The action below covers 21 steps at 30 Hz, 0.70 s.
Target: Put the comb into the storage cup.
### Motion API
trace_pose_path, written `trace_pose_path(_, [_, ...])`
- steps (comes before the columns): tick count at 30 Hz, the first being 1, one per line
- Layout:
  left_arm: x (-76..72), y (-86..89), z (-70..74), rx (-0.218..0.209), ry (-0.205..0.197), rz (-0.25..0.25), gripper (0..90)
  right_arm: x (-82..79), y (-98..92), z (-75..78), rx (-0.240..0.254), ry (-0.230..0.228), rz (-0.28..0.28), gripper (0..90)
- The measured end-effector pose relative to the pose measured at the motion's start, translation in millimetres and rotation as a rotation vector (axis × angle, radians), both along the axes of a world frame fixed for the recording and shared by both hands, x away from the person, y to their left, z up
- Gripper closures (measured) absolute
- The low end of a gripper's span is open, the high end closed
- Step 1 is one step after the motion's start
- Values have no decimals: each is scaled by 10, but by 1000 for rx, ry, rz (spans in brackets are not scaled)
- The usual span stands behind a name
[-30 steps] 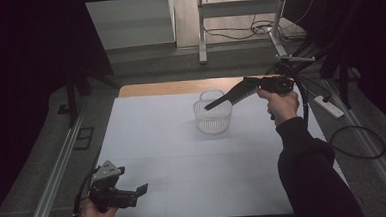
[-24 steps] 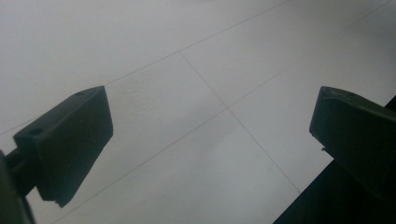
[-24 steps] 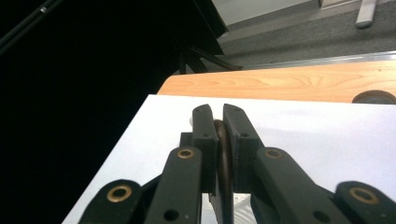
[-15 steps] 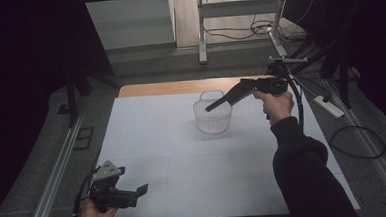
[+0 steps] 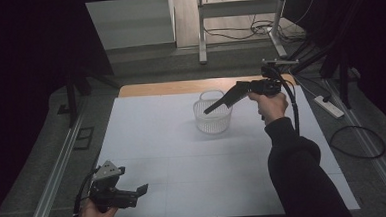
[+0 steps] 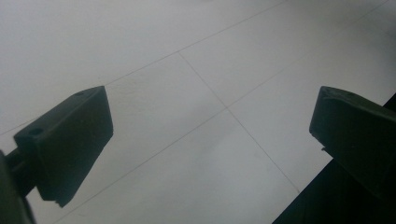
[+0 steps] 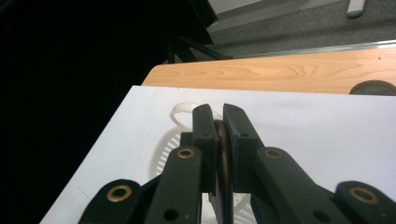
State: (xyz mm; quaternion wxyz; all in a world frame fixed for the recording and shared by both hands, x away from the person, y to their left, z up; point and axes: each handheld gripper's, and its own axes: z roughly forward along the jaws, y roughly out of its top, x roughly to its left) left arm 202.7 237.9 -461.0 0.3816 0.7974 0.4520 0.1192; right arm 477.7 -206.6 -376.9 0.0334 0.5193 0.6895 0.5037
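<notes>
Right gripper (image 7: 219,140) jaws clamp a thin brown disc (image 7: 223,154) edge-on, just above the white slotted plastic basket (image 5: 212,117); left gripper (image 6: 210,140) jaws apart.

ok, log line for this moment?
right tool: shut on thin brown flat piece, above white slotted plastic basket | left tool: open, empty, near table edge

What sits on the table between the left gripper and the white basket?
Nothing: in the high view, bare white table runs from the left gripper to the white basket. The left gripper view shows bare surface between its open jaws too.

Slotted white plastic basket (image 5: 213,118) (matt table (image 5: 157,140))
</notes>
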Motion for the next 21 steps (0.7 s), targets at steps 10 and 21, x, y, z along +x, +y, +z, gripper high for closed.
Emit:
trace_pose_path(10, [0, 1, -1, -2, -1, -1, 1, 49, 81, -106, -3, 20, 7, 839])
trace_pose_path(21, [-2, 2, -1, -3, -2, -2, 1, 107, 139, -240, 2, 49, 8, 839])
